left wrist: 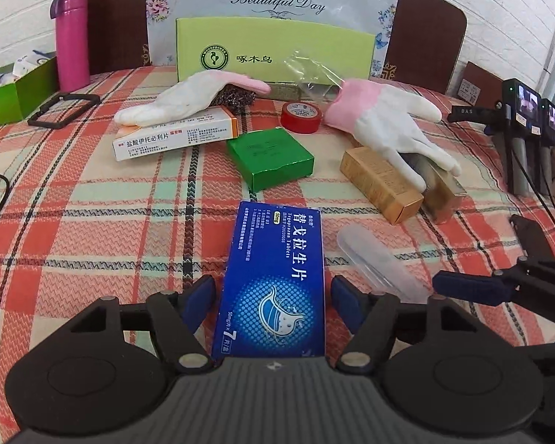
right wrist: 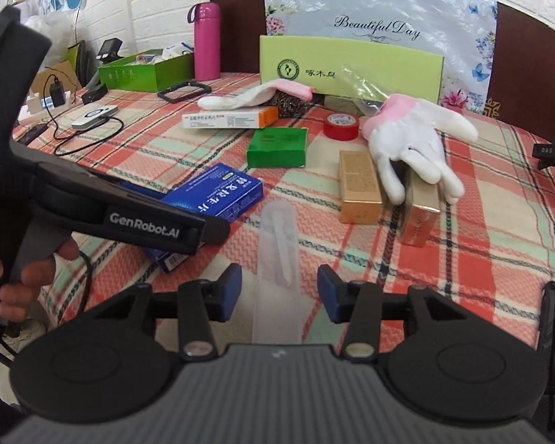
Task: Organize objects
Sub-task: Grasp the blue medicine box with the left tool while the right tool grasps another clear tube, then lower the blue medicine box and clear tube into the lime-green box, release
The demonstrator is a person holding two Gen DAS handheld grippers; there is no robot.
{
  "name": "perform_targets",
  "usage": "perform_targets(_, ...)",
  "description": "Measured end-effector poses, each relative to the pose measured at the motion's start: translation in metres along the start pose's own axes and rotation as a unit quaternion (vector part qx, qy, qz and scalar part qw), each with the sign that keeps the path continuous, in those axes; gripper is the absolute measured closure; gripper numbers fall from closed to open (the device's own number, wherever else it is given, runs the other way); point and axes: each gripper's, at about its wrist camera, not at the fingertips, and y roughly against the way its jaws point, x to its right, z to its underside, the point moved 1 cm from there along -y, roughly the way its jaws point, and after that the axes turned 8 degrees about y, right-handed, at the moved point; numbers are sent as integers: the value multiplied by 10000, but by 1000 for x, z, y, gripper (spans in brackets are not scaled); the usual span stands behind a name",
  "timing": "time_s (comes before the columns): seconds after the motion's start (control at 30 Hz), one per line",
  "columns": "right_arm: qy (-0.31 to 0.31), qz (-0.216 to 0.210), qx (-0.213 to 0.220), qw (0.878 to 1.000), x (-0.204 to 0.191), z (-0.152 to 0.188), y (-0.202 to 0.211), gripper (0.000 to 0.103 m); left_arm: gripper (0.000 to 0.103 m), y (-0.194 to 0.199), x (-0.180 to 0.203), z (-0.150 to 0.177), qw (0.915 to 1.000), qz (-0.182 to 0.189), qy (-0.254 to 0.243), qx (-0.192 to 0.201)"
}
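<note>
right wrist: person's hand (right wrist: 29,277), charger (right wrist: 57,92)

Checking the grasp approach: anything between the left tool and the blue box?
Nothing visible. The blue box already lies between the open fingers of the left tool, pads clear of its sides. The clear plastic case lies apart, to its right.
</note>
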Motion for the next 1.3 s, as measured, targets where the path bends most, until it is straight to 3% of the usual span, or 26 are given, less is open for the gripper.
perform_targets(0.17, -12, -3, -23, 10000, -2, 0, -6, 60, 32, -3, -1, -1, 10000, -34, -72, 45)
perform_targets(0.3, 14, -18, -41, 10000, -1, 0, -8, 76, 44, -4, -2, -2, 9997, -140, -171, 110)
perform_targets(0.63, -165, -130, 286, 9994, 16, -22, 6, 76, 45, 14, -9, -26, 9993, 262, 191, 210)
perform_targets(1.0, -334, -298, 1238, 9913, 83, -123, 19, 76, 45, 45, -6, -128, 9907, 634, 236, 1182)
perform_targets(1.17, -167, 33, 1541, 9879, 116, -181, 7, 76, 45, 28, -5, -184, 9882, 526, 285, 1412)
perform_targets(1.3, -217, 271, 1620, 9862, 145, -215, -18, 76, 45, -2, -12, -232, 9885, 456, 511, 1347)
